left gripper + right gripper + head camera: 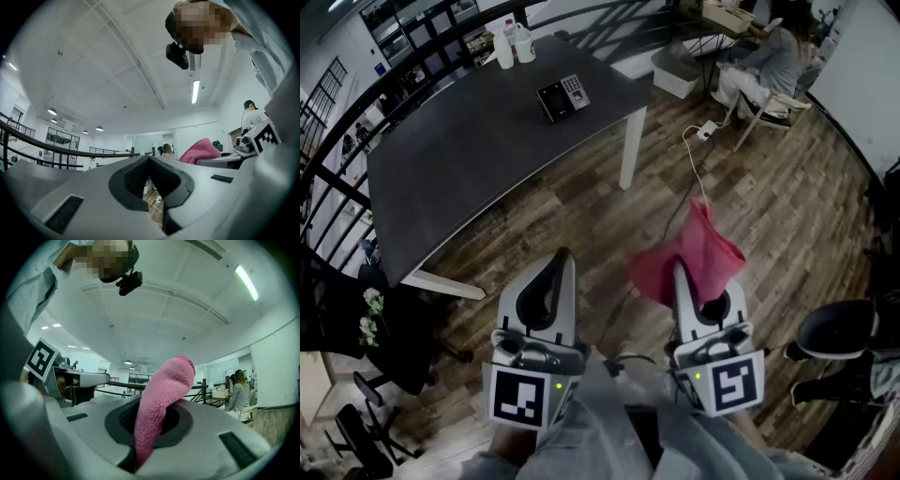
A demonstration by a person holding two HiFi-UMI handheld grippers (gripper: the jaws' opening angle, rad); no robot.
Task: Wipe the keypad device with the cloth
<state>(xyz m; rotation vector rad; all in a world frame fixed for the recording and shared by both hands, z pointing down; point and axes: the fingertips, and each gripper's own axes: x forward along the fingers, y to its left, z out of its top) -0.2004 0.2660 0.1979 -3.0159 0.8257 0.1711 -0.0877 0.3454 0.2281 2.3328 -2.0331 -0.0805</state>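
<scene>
The keypad device [562, 97], black with a grey number pad, lies on the far side of a dark table [469, 150], well ahead of both grippers. My right gripper [680, 274] [151, 404] is held low near my body, shut on a pink cloth [694, 251] [164, 385] that sticks up out of its jaws. My left gripper [560, 260] [150, 161] is beside it with its jaws together and nothing between them. In the left gripper view the cloth [201, 150] shows off to the right. Both grippers are over the wooden floor, short of the table.
Two bottles [514, 42] stand at the table's far edge. A white table leg [630, 148] and a white cable [696, 164] lie ahead on the floor. A person sits on a chair [769, 66] at the back right. A black chair [839, 328] is on my right.
</scene>
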